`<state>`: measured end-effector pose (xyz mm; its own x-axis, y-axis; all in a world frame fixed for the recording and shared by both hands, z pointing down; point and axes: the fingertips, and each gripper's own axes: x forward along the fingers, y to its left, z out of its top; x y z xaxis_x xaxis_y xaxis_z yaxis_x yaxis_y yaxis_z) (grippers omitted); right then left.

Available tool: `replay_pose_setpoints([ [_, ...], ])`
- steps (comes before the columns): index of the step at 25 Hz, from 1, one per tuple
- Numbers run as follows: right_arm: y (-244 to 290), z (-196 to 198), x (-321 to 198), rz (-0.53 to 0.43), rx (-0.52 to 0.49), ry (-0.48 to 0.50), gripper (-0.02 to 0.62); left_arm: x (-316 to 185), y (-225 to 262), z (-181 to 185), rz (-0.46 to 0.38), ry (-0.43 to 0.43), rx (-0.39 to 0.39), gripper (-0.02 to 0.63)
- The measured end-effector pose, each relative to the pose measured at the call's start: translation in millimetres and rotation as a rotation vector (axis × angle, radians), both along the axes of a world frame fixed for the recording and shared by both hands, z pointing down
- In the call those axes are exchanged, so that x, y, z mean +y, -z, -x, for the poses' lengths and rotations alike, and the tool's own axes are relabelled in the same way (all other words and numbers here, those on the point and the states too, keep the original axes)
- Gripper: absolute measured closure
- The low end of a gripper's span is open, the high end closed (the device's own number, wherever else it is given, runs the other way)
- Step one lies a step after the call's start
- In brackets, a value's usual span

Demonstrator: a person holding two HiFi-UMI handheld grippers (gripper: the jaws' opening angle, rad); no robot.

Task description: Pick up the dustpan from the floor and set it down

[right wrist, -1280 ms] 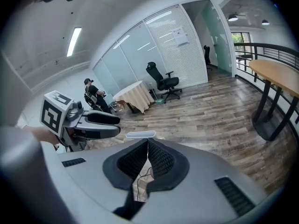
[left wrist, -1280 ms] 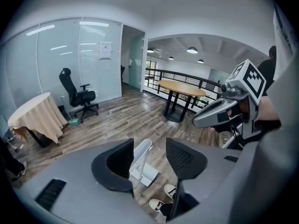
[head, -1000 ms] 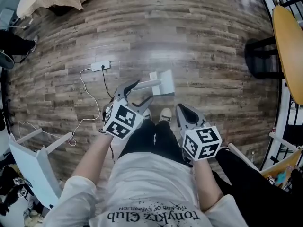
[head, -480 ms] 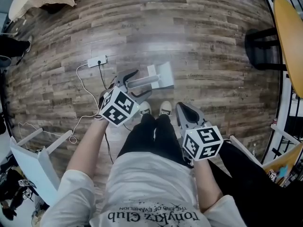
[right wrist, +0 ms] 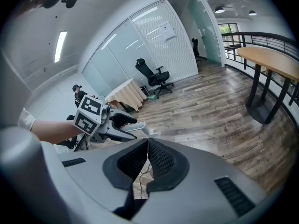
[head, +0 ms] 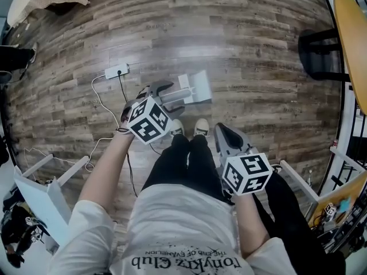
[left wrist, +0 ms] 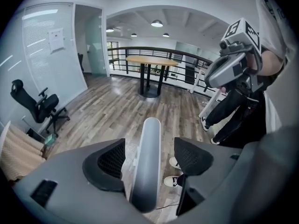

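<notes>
Across the wide wood-plank floor (head: pixel 241 50), with a round wooden tabletop (head: pixel 351 44) at the far right edge of the head view, the dustpan (head: pixel 199 88) lies just ahead of the person's shoes (head: pixel 200 126), its pale pan flat on the boards and its long handle (left wrist: pixel 146 171) reaching back toward the person's left side

A white power strip (head: pixel 116 71) with its cable sits on the floor near the dustpan, apart from it

The left hand-held gripper (head: pixel 170 98) is lowered over that handle with its jaws spread wide: in the left gripper view the rounded grey bar stands between the two black pads (left wrist: pixel 111 158), with floor showing on either side of it, so nothing is gripped. The right hand-held gripper (right wrist: pixel 146 161) hangs by the person's right leg, well apart from the dustpan, jaws pressed together on nothing

My reading is that the dustpan is light and stiff, plastic or thin metal, so weight should be no trouble. The handle looks smooth and round, which may let it roll or slide between the pads, and the pan end will likely droop once lifted. The best hold seems to be squarely across the handle, nearer the pan than the free tip, closed firmly before lifting
</notes>
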<state>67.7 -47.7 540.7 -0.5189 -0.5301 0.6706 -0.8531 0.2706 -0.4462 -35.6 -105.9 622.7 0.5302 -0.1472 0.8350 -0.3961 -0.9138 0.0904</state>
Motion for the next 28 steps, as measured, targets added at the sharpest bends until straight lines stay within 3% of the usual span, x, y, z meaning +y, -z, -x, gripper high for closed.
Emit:
replay_pose_setpoints([
  [11, -10.3, -6.3, 2.0, 0.022, -0.007, -0.015, 0.569, -3.1, -19.5, -7.1, 0.045, -0.04, -0.023, 0.27],
  [22, -12.7, -10.5, 2.7, 0.028, -0.006, -0.027, 0.569, -4.3, -23.7, -5.9, 0.035, -0.043, -0.034, 0.468],
  [28, -11.5, -9.6, 0.9, 0.026, -0.005, -0.024, 0.569, -2.3, -23.5, -6.9, 0.04, -0.06, -0.035, 0.494],
])
